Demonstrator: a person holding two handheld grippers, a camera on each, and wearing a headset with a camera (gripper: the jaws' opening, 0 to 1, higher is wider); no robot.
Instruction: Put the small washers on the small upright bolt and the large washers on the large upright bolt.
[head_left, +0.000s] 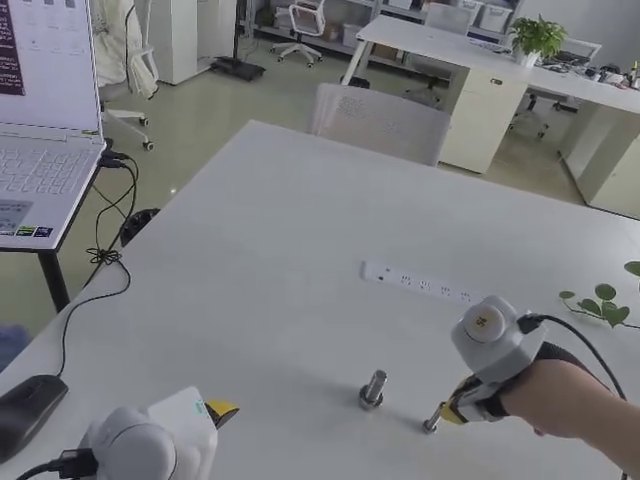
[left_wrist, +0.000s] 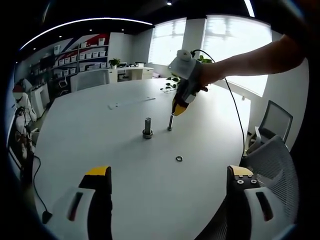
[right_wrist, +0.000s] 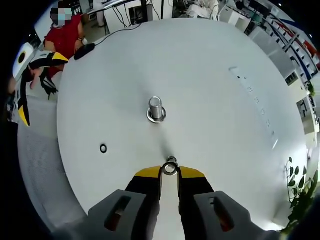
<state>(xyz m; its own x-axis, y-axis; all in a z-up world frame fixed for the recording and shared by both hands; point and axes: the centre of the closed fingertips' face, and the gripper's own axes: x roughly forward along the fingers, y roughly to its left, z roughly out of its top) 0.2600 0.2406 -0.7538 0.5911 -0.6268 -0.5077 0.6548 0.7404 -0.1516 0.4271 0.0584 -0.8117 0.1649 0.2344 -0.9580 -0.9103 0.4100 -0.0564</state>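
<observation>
Right gripper is clenched on what I read as a small washer, tips right at the top of the small bolt. Left gripper is released, jaws wide, at the table's near edge. Large bolt stands upright just beside the small 1. 1 loose washer lies flat, nearer that edge than both bolts.
</observation>
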